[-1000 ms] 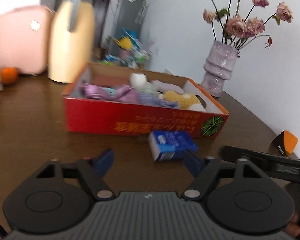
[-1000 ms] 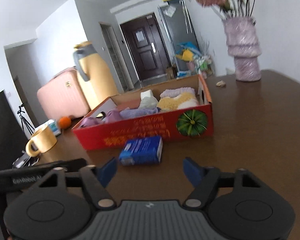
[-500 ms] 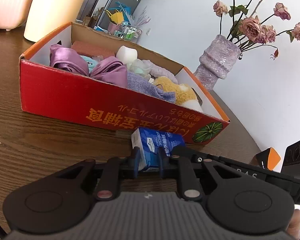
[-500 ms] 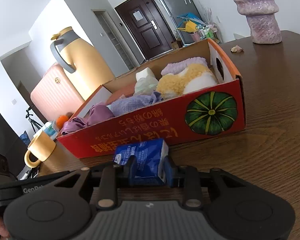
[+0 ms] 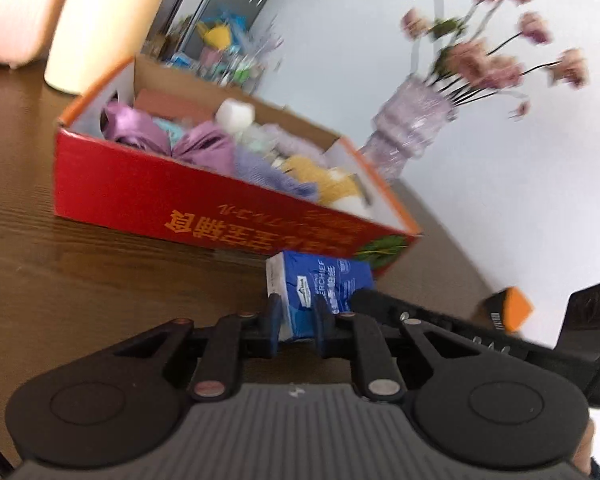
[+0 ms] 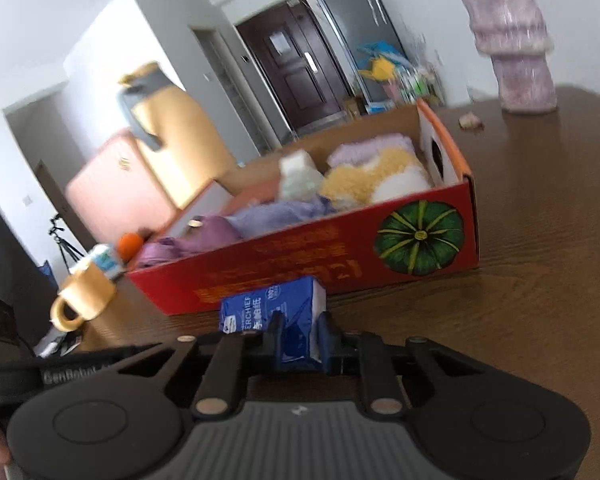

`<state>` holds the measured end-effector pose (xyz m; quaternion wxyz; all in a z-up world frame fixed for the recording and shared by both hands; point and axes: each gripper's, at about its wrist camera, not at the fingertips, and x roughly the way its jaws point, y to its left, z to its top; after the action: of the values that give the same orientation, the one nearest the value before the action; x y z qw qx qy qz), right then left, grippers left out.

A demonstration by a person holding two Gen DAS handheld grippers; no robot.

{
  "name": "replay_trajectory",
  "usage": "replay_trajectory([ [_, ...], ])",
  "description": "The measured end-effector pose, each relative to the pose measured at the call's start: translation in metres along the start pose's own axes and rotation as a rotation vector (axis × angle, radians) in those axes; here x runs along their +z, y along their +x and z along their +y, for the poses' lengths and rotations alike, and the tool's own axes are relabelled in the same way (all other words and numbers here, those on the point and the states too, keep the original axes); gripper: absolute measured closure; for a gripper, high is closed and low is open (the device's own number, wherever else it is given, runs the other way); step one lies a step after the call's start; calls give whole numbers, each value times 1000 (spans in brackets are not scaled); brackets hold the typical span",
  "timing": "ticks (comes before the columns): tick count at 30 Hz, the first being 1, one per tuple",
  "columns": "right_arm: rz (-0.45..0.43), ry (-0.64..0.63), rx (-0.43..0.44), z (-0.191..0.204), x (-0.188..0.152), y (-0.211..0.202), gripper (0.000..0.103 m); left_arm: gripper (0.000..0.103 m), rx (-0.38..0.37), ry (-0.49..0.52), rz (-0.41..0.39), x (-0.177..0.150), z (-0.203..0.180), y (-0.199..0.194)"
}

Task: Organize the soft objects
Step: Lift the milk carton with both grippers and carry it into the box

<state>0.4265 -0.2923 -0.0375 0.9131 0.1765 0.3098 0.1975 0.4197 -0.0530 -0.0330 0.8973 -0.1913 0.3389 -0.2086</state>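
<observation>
A blue tissue pack (image 5: pixel 320 284) sits in front of a red cardboard box (image 5: pixel 188 204) on the brown table. My left gripper (image 5: pixel 296 324) is shut on the pack's left end. My right gripper (image 6: pixel 300 338) is shut on the same pack (image 6: pixel 272 312) at its right end. The pack looks lifted a little off the table. The box (image 6: pixel 340 260) holds soft things: purple cloths (image 5: pixel 204 144), a yellow plush (image 6: pixel 372 184) and a white roll (image 5: pixel 234 114). The right gripper's body (image 5: pixel 460 328) crosses the left wrist view.
A purple vase with dried roses (image 5: pixel 412 140) stands behind the box on the right. A yellow thermos (image 6: pixel 172 128), a pink suitcase (image 6: pixel 116 192), a yellow mug (image 6: pixel 84 296) and an orange (image 6: pixel 130 244) are at the left. A small orange box (image 5: pixel 508 308) lies at the right.
Both grippers went from open a second ago to shut on the tissue pack. Since half a second ago both views have tilted and risen slightly, the pack still held.
</observation>
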Motion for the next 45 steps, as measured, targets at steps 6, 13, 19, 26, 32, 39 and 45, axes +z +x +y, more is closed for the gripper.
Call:
replay_trajectory([
  [6, -21, -4, 22, 35, -46, -66, 88, 90, -37, -10, -58, -39, -12, -73],
  [13, -66, -69, 10, 78, -88, -124, 89, 90, -28, 13, -98, -76, -27, -131],
  [19, -99, -89, 13, 92, -95, -148, 89, 90, -47, 28, -143, -83, -34, -157],
  [26, -119, -89, 9, 96, -88, -153, 89, 90, -60, 45, -168, -76, -40, -158],
  [32, -177, -110, -3, 88, -39, -141, 89, 90, -76, 120, -209, -23, -57, -130],
  [39, -156, -29, 17, 47, 41, -85, 89, 90, -76, 121, -178, 46, -53, -63],
  [45, -94, 6, 11, 9, 82, -22, 89, 90, -45, 88, -108, 87, -36, 3],
])
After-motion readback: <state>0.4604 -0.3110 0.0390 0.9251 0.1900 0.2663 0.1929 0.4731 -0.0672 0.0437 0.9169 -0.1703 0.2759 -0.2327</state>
